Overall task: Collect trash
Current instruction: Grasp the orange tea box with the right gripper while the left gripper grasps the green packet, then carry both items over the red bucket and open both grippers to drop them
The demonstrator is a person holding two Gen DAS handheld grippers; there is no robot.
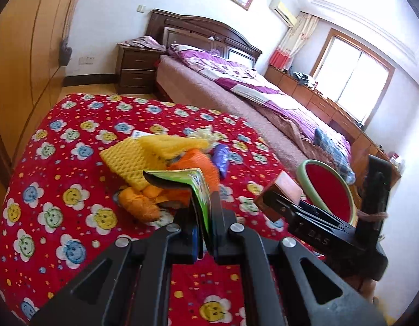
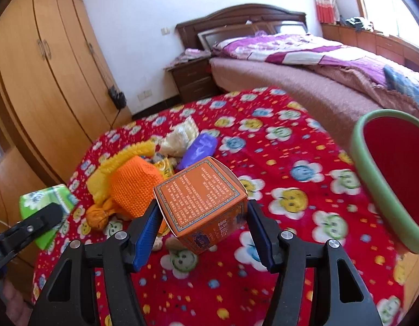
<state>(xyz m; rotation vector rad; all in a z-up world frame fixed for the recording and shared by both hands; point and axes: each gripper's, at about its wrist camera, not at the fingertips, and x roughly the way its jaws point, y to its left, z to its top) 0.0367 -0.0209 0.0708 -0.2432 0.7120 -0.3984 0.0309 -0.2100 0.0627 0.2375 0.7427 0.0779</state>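
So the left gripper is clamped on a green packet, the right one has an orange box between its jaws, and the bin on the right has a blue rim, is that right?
Not quite. The bin has a green rim with a red inside, as the right wrist view shows. The rest holds: the left gripper is clamped on the green packet, and the right gripper has the orange box between its jaws.

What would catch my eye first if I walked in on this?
Probably the loud red smiley-flower cloth, with a heap of yellow and orange foam nets piled on it. The right claw grips an orange box, the left claw pinches a green packet, and a green-rimmed red bin waits at right.
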